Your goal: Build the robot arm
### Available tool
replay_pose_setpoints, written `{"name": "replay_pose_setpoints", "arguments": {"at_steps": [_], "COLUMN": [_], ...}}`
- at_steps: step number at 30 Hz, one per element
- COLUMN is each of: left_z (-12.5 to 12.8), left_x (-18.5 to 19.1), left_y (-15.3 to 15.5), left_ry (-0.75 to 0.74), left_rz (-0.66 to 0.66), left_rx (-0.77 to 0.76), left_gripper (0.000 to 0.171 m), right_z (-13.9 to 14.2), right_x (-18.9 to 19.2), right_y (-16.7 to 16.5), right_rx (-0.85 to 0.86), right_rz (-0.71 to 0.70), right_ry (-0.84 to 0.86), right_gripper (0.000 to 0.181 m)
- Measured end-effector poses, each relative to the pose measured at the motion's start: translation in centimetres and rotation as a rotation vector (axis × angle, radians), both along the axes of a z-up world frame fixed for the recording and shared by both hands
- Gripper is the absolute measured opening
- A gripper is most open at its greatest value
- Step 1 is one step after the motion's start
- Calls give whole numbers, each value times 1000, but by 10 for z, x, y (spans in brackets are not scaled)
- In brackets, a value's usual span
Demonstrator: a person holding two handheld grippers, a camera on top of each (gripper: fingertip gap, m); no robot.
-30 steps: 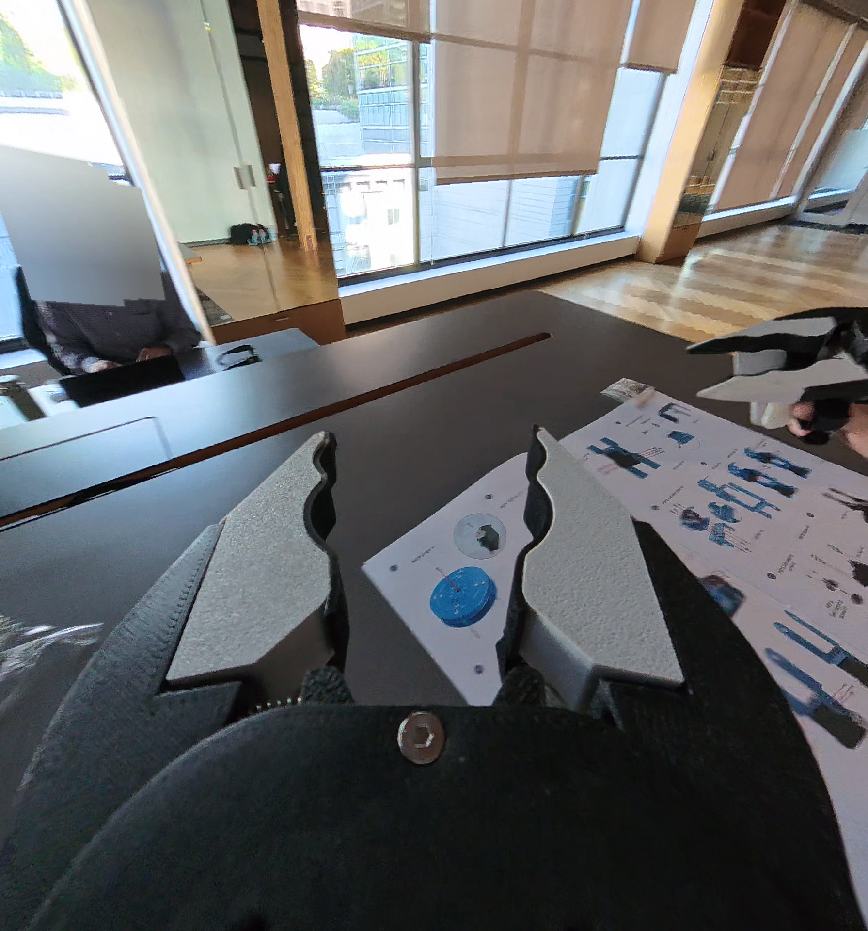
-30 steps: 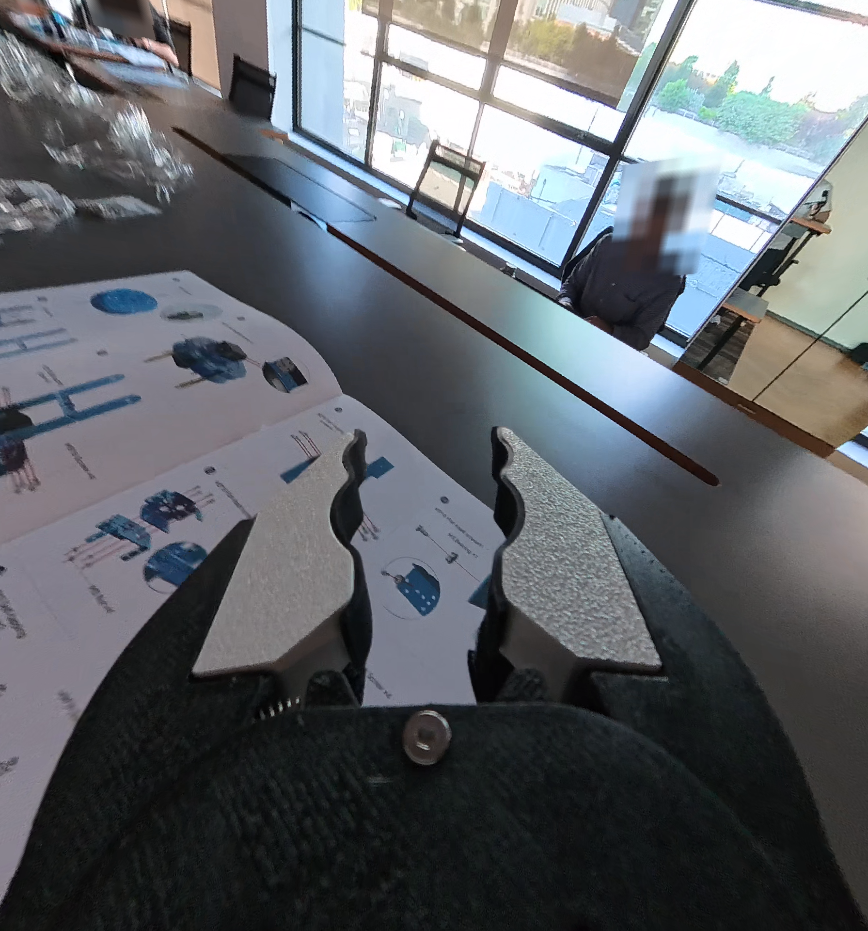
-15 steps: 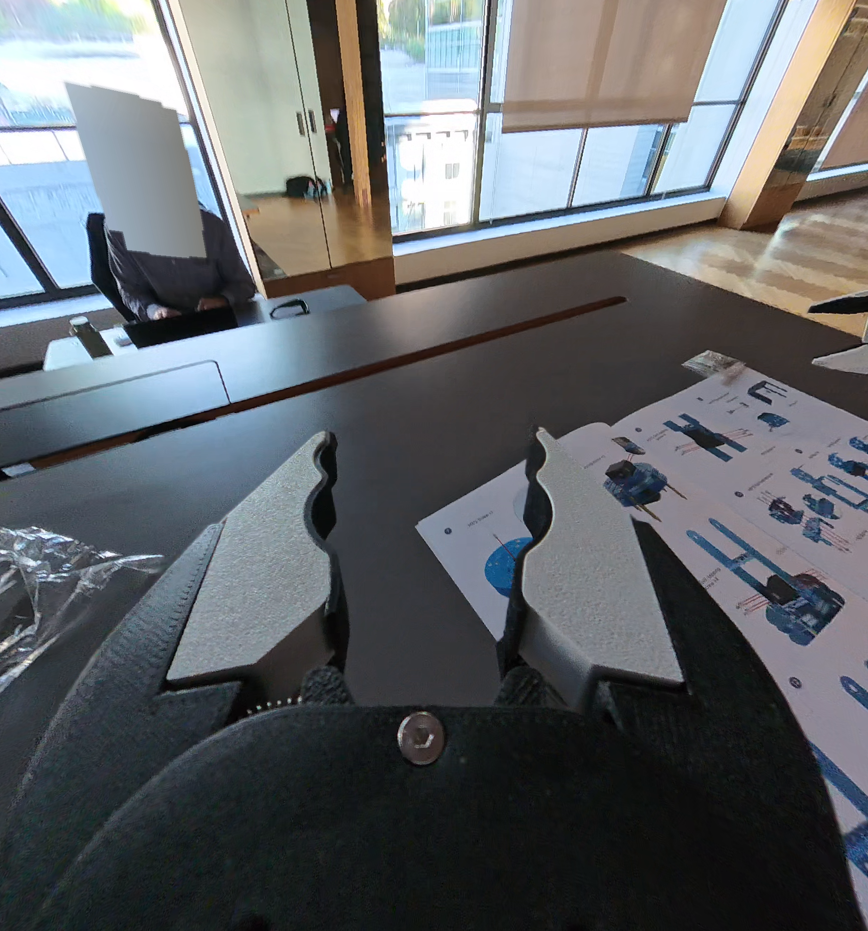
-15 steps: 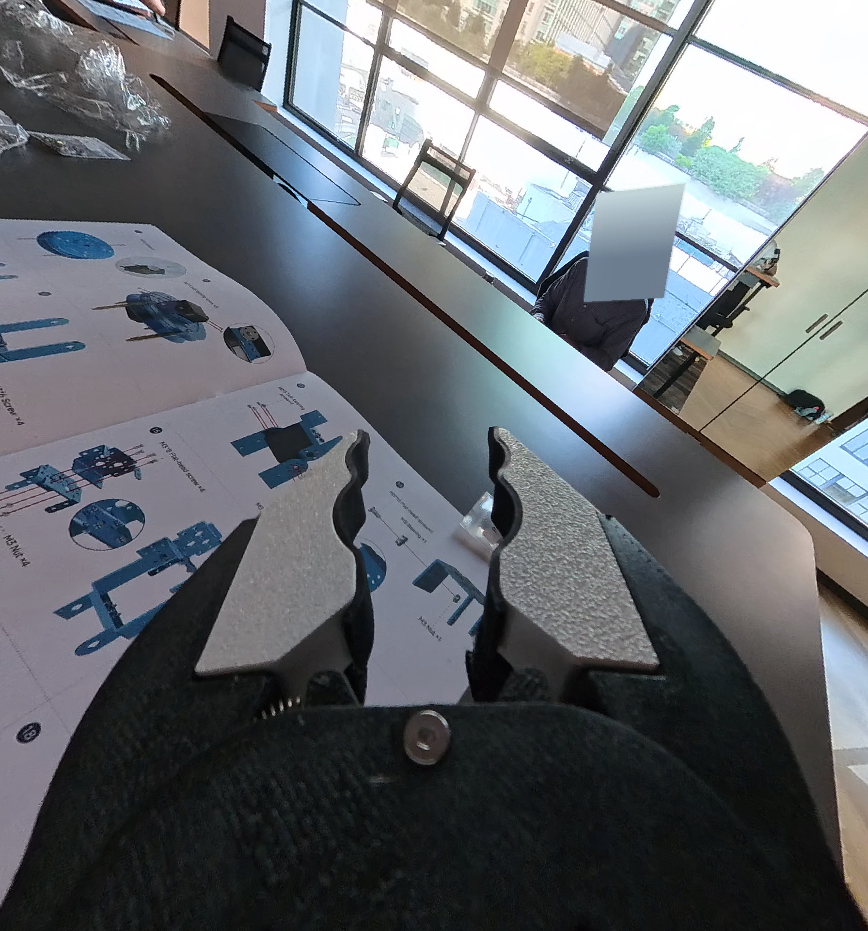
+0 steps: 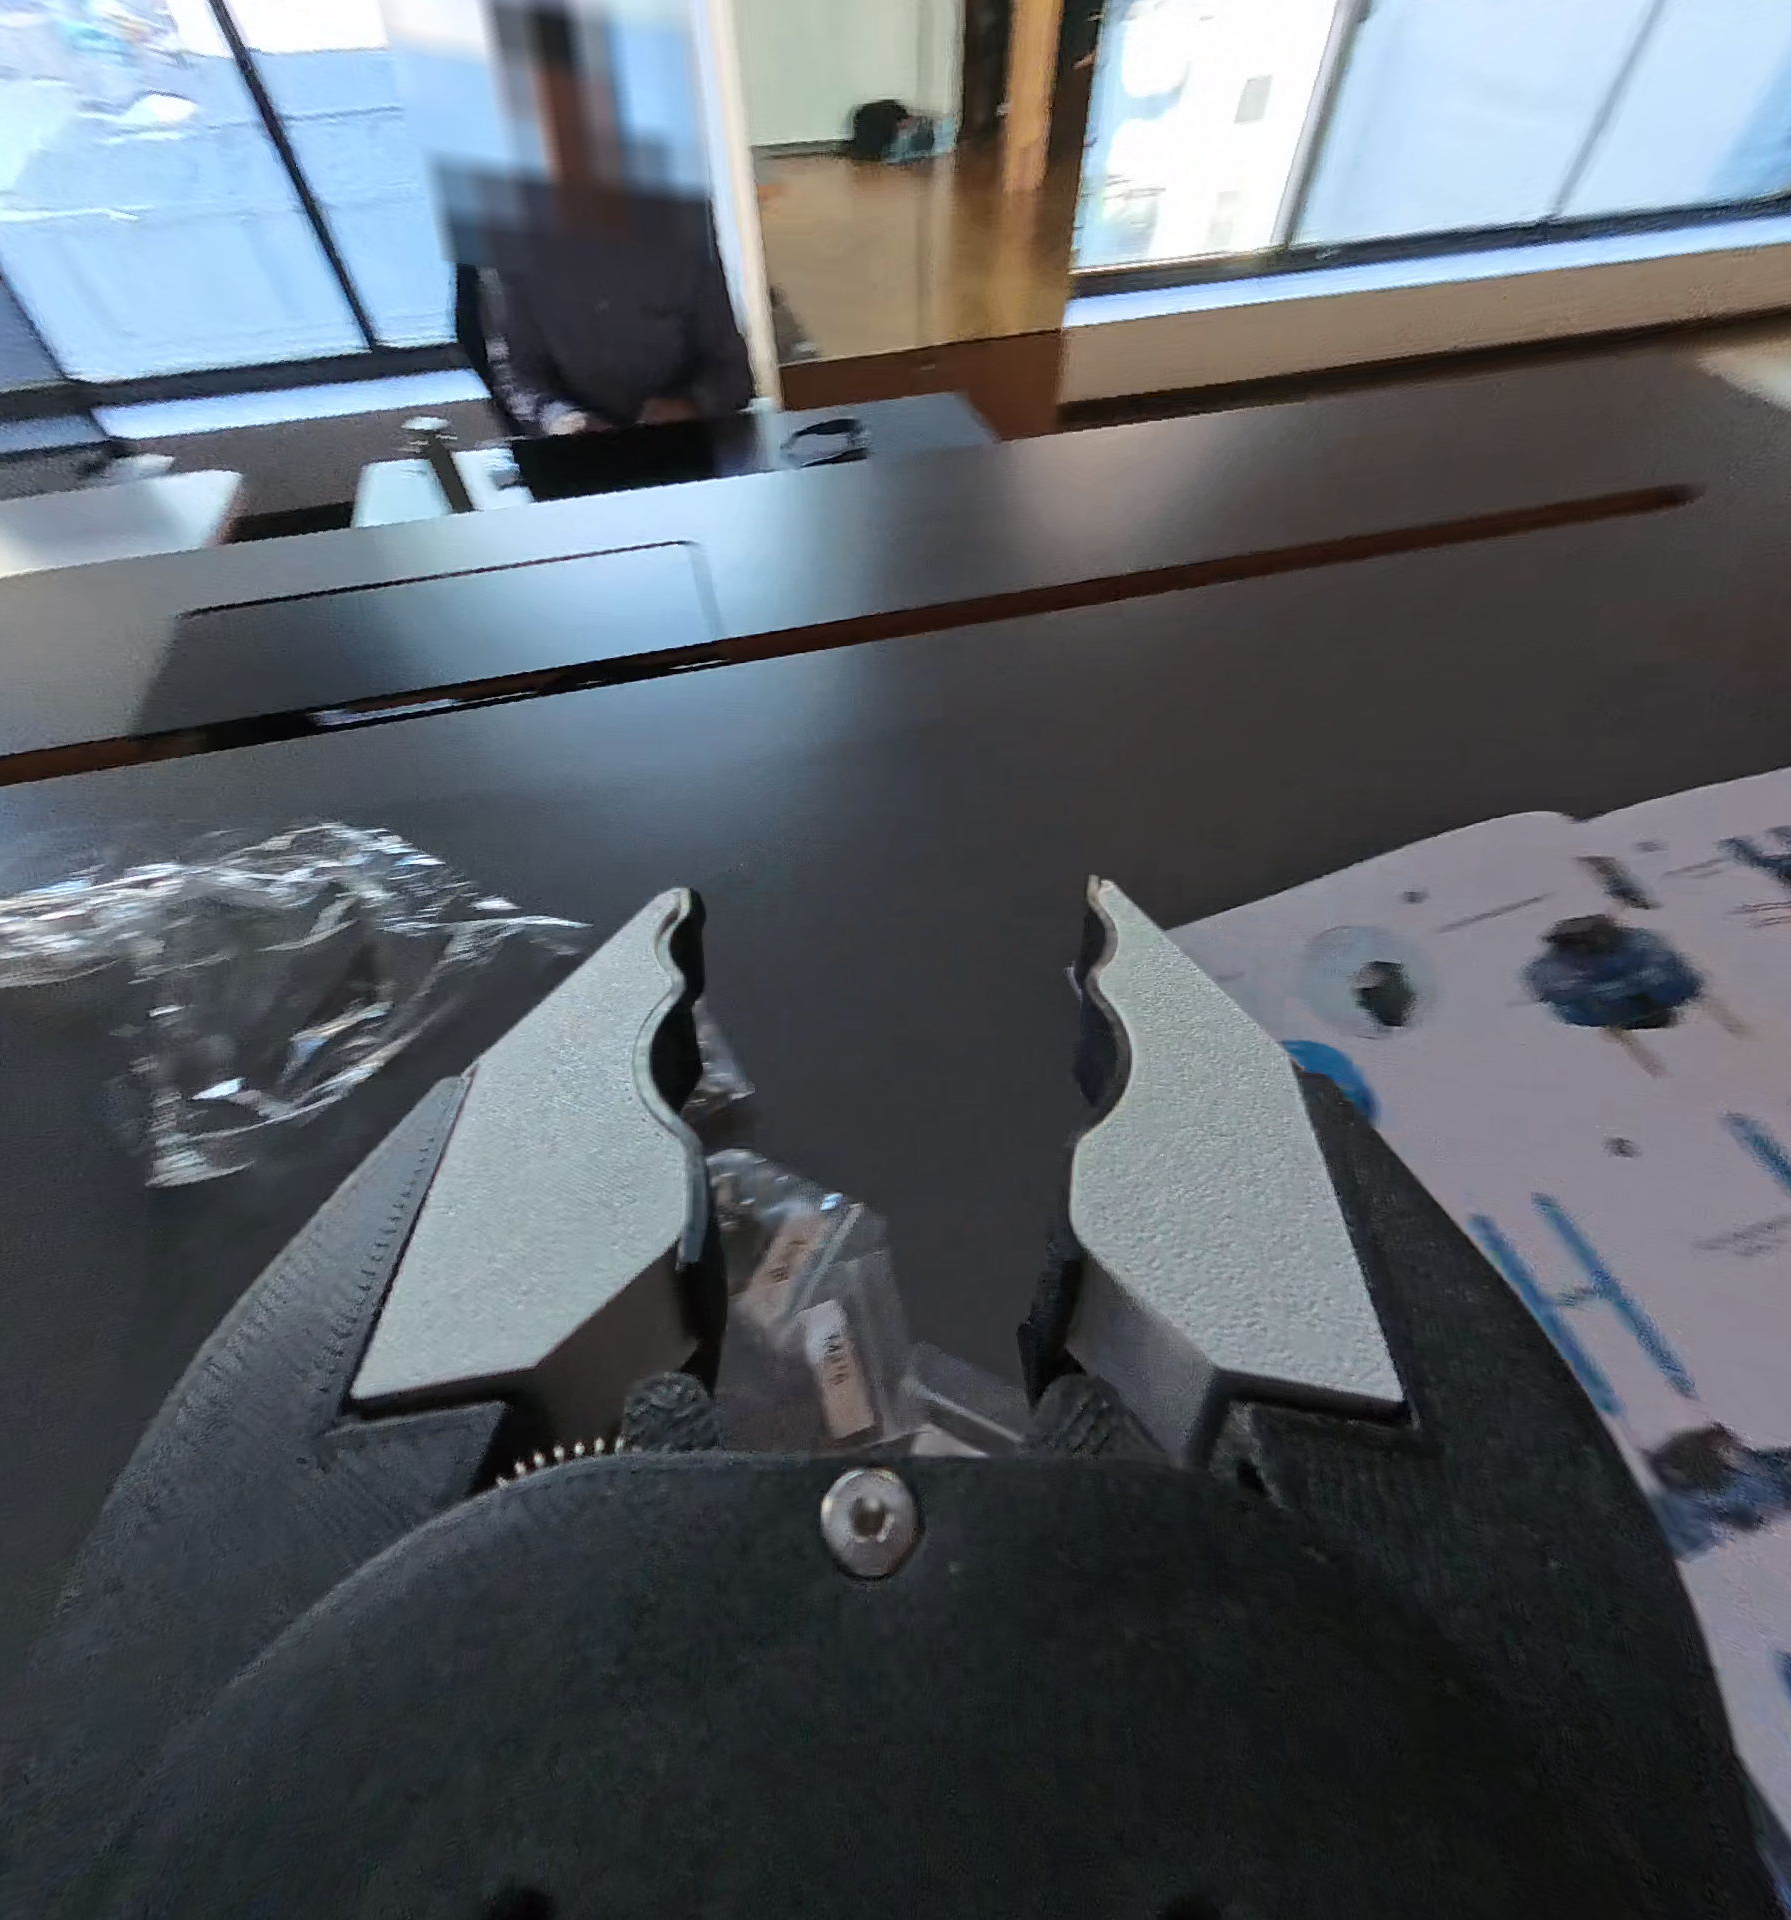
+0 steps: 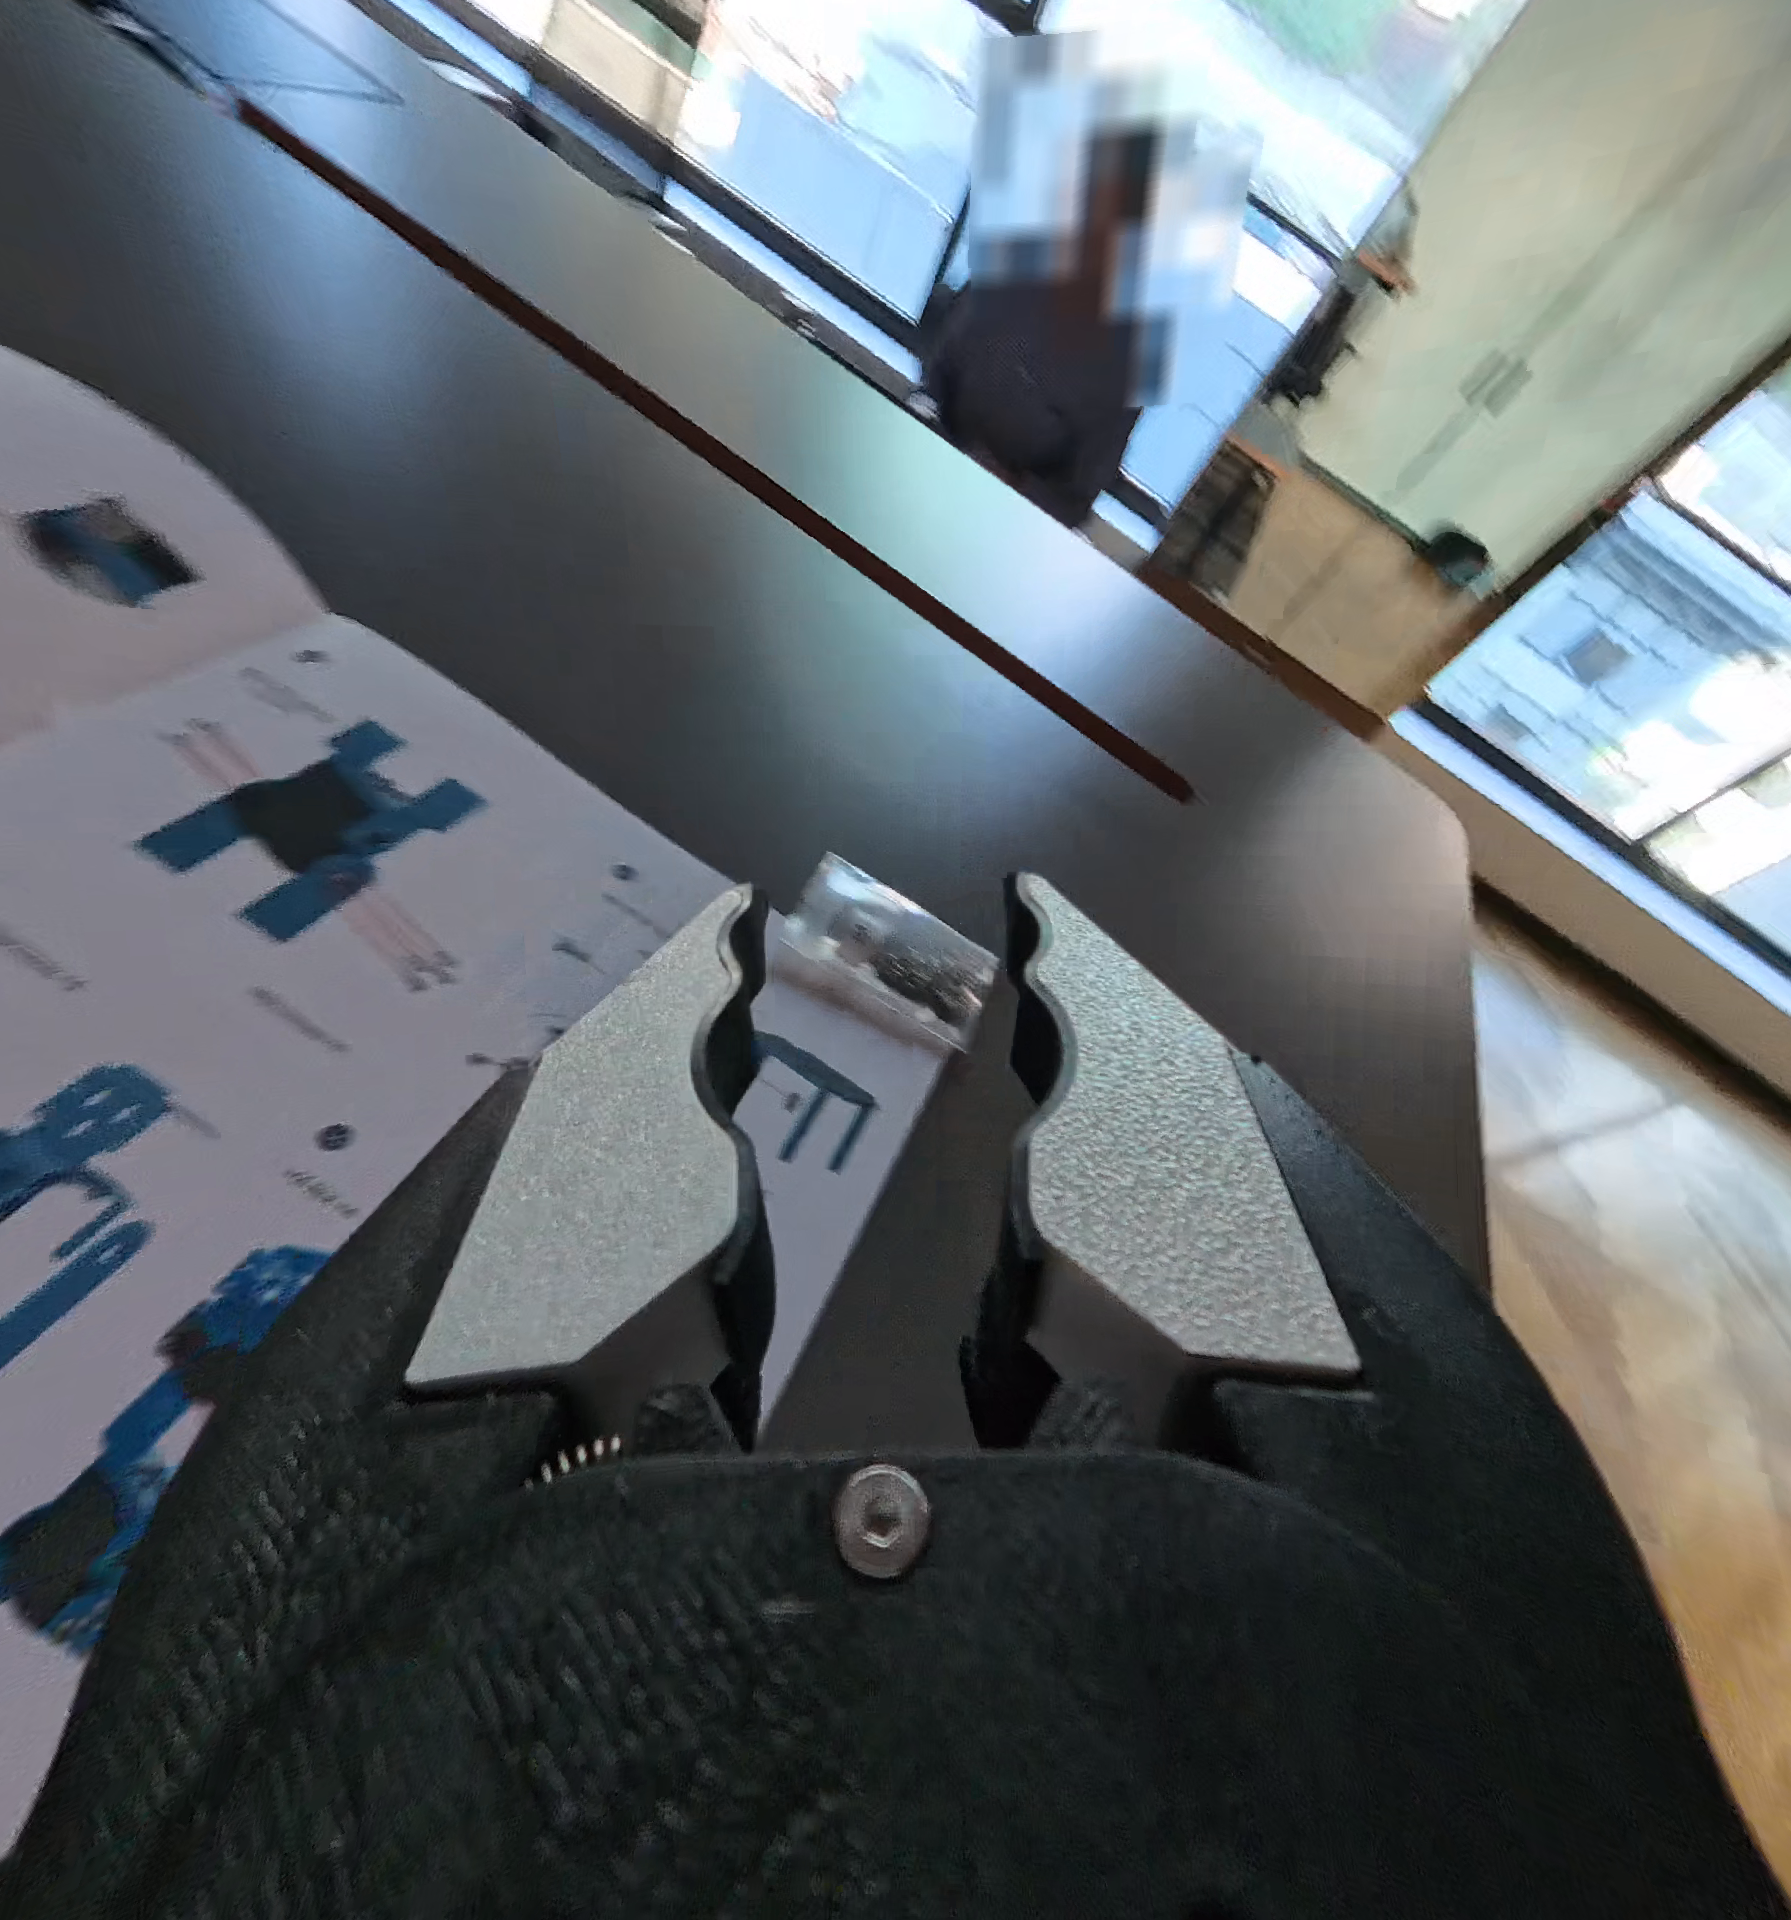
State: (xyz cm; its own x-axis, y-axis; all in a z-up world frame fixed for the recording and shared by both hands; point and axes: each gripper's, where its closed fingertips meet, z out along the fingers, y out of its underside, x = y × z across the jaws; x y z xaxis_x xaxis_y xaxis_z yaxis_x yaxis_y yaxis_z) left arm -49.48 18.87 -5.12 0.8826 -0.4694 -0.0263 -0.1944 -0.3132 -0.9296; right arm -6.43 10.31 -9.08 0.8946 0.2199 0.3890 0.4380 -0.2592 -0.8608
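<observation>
My left gripper (image 5: 891,914) is open and empty above a dark table (image 5: 870,790). Small clear plastic bags with small parts (image 5: 818,1299) lie on the table under and between its fingers. A crumpled clear plastic wrap (image 5: 247,997) lies to its left. A white instruction sheet with blue diagrams (image 5: 1597,1143) lies to its right. My right gripper (image 6: 880,914) is open and empty over the far corner of the same sheet (image 6: 247,935). A small clear plastic bag (image 6: 886,961) lies at that corner, just beyond and between the fingertips. Both views are blurred.
A person sits at the far side of the table (image 5: 610,312), also seen in the right wrist view (image 6: 1057,364). A brown slot (image 5: 1182,582) runs along the table's middle. The table's right end and a wooden floor (image 6: 1649,1247) are close to my right gripper. About 45 cm separates my left fingertips from my right.
My left gripper has swung left, off the sheet and over the clear plastic bags. My right gripper has swung right toward the sheet's far corner, bringing the small clear bag between its fingertips. Both stayed open.
</observation>
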Motion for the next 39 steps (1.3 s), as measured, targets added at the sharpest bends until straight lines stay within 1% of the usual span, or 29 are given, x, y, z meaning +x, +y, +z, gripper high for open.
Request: {"name": "replay_pose_setpoints", "arguments": {"at_steps": [2, 4, 6, 11, 16, 20, 34, 39], "left_z": [1, -3, -9, -9, -7, -11, -13, -13], "left_x": [-8, -6, -1, -2, -3, -1, -1, -2], "left_y": [3, 4, 2, 2, 2, 2, 2, 2], "left_ry": [44, 45, 25, 45, 12, 7, 14, 12], "left_rz": [54, 57, 41, 45, 42, 35, 37, 41], "left_rx": [31, 15, -24, -20, -27, -45, -46, -47], "left_gripper": [70, 70, 70, 69, 67, 66, 66, 66], "right_z": [3, 11, 17, 16, 5, 3, -2, -2], "right_x": [17, 30, 37, 35, 26, 23, 16, 15], "right_y": [-1, -4, -7, -7, -3, -2, 1, 1], "right_rx": [2, 30, 50, 48, 12, 7, -14, -19], "right_rz": [-76, -127, -140, -115, -76, -54, 10, 14], "right_ry": [51, 110, 157, 189, 148, 146, 242, 261], "right_gripper": [45, 46, 46, 45, 45, 45, 44, 44]}}
